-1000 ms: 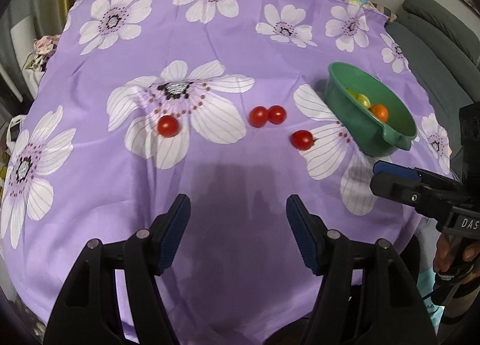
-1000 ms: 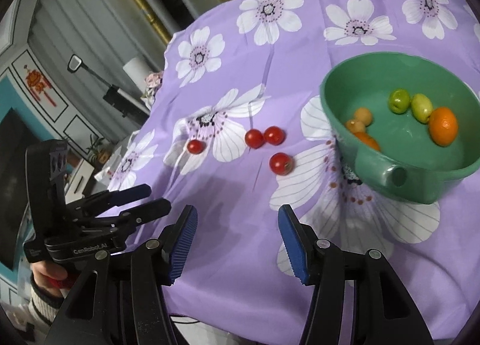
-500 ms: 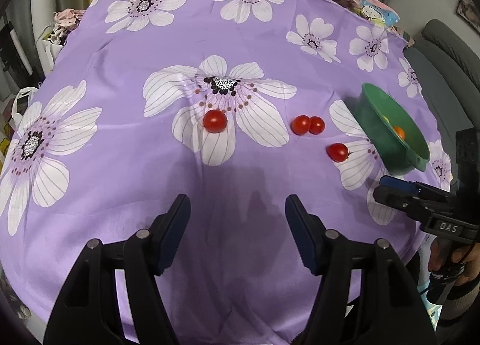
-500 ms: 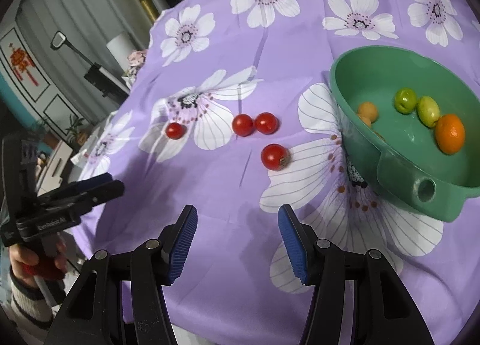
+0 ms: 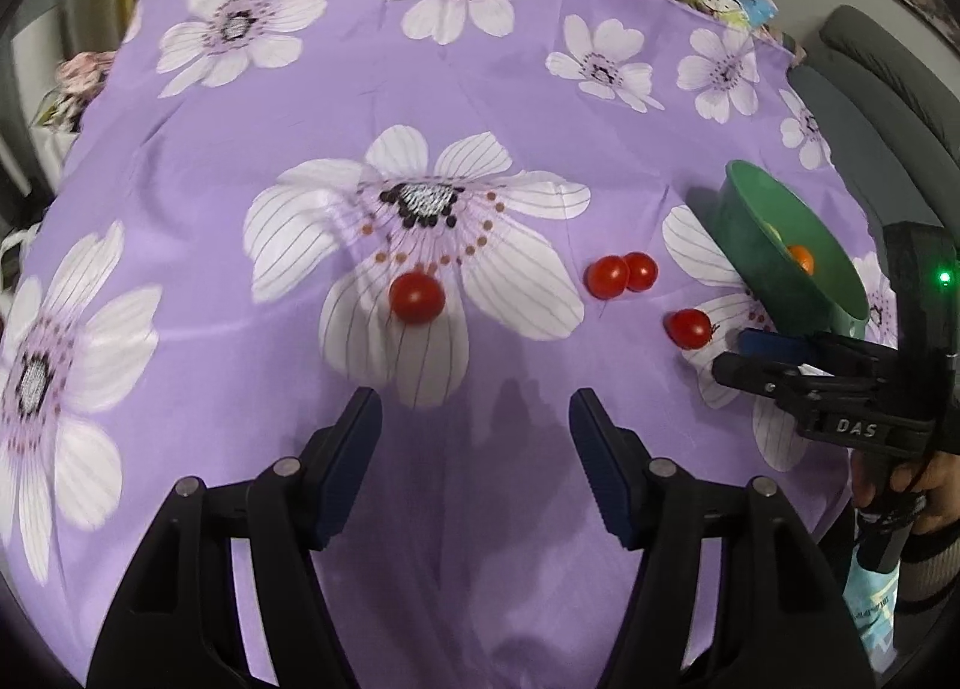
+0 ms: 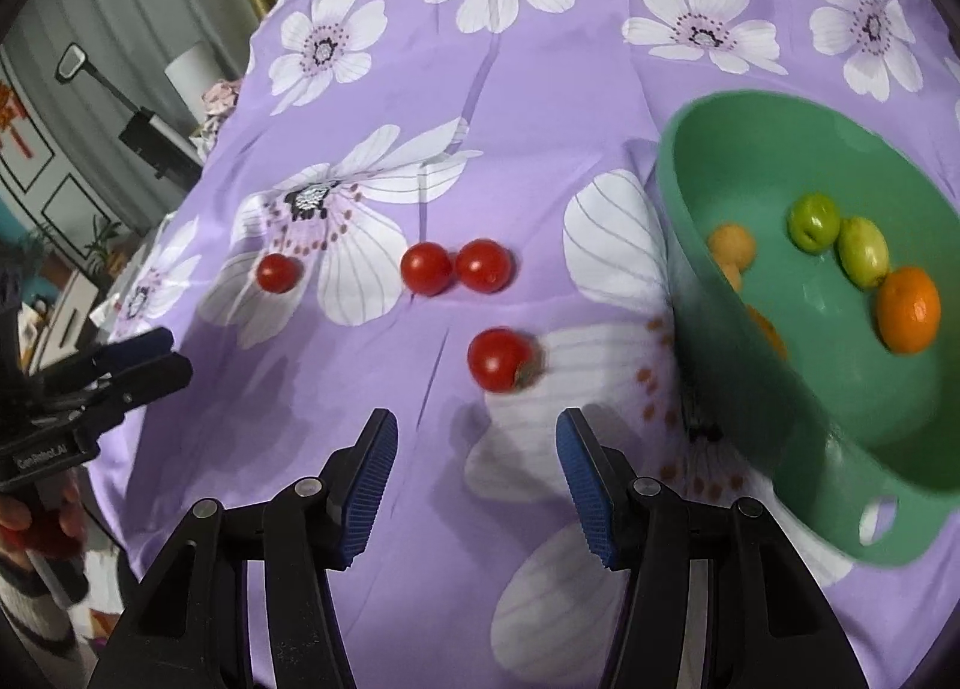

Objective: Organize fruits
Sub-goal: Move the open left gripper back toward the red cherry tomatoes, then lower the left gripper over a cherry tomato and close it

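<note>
Four tomatoes lie on the purple cloth (image 5: 492,107): one (image 5: 417,297) alone, a touching pair (image 5: 621,275), and one (image 6: 497,359) near the green bowl (image 6: 774,389) of fruit. The left gripper (image 5: 474,449) and right gripper (image 6: 474,464) are both spread, holding nothing.

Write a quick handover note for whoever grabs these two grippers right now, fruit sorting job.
Left hand-held gripper: open, empty, above the cloth facing the lone tomato.
Right hand-held gripper: open, empty, lined up just short of the nearest tomato.
On the purple tablecloth: four red tomatoes loose, including a touching pair.
Green bowl: already holds an orange, two green fruits and some small yellow-orange ones.
Left to do: probably move all four tomatoes into the bowl; none is gripped yet.
</note>
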`<state>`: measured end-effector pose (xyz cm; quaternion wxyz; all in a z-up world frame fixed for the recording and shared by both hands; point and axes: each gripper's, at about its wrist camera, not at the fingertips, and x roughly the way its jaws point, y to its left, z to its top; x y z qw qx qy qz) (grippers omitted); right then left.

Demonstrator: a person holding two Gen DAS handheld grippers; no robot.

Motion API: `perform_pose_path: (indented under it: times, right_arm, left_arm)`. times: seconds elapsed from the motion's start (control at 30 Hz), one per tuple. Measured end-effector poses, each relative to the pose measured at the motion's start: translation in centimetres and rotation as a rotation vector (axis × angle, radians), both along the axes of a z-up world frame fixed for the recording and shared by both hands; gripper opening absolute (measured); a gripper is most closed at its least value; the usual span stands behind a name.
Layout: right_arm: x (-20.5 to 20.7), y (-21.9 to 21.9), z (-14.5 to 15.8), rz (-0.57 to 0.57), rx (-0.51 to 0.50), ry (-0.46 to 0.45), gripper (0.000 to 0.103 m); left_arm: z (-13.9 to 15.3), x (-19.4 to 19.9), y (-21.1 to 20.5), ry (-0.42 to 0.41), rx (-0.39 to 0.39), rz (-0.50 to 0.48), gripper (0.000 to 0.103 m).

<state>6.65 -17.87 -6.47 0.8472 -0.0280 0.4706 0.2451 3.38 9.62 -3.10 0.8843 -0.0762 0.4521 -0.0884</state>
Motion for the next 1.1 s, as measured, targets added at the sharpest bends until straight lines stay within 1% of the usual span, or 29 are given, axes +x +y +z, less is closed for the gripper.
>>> perform_pose_path:
  times: [0.07,0.17,0.23,0.37,0.47,0.5,0.53,0.6,0.67,0.73,0.93,1.1]
  right_arm:
    - [0.6,0.3,-0.3,0.007,-0.006,0.014,0.057]
    - [1.2,1.1,-0.6,0.022,-0.046,0.009,0.057]
    - [1.5,1.3,-0.6,0.029,-0.054,0.009,0.057]
    - [2.1,1.8,-0.8,0.041,-0.085,0.005,0.057]
    - [2.3,2.1,-1.0,0.059,-0.111,0.006,0.057]
    - [2.4,2.2,-1.1,0.063,-0.116,0.006,0.057]
    - [2.5,2.2,-1.1,0.065,-0.119,0.007,0.055]
    - [2.6,2.3,-1.2,0.075,-0.125,0.007,0.051]
    - [2.6,2.4,-1.4,0.083,-0.134,0.009,0.049]
    - [2.8,2.4,-1.4,0.086,-0.143,0.006,0.044]
    - [3.0,2.5,-1.4,0.091,-0.155,-0.005,0.031]
    - [2.8,2.3,-1.5,0.094,-0.141,-0.001,0.031]
  left_arm:
    - [-0.2,1.3,0.1,0.013,0.012,-0.027,0.059]
    - [-0.6,3.0,-0.1,0.032,0.044,-0.055,0.053]
    - [-1.0,4.1,-0.3,0.048,0.068,-0.072,0.047]
    - [-1.9,6.0,-0.3,0.068,0.120,-0.081,0.046]
    - [-2.6,6.9,-0.2,0.085,0.140,-0.081,0.045]
    - [-2.8,7.2,-0.1,0.090,0.143,-0.080,0.042]
    - [-3.0,7.4,-0.1,0.096,0.145,-0.078,0.036]
    - [-3.4,7.7,-0.1,0.103,0.149,-0.083,0.030]
    - [-3.7,7.9,-0.1,0.107,0.149,-0.089,0.029]
    - [-3.9,8.0,-0.3,0.105,0.148,-0.099,0.029]
    - [-4.0,8.4,-0.4,0.101,0.132,-0.103,0.028]
    - [-3.9,8.3,-0.6,0.098,0.122,-0.108,0.028]
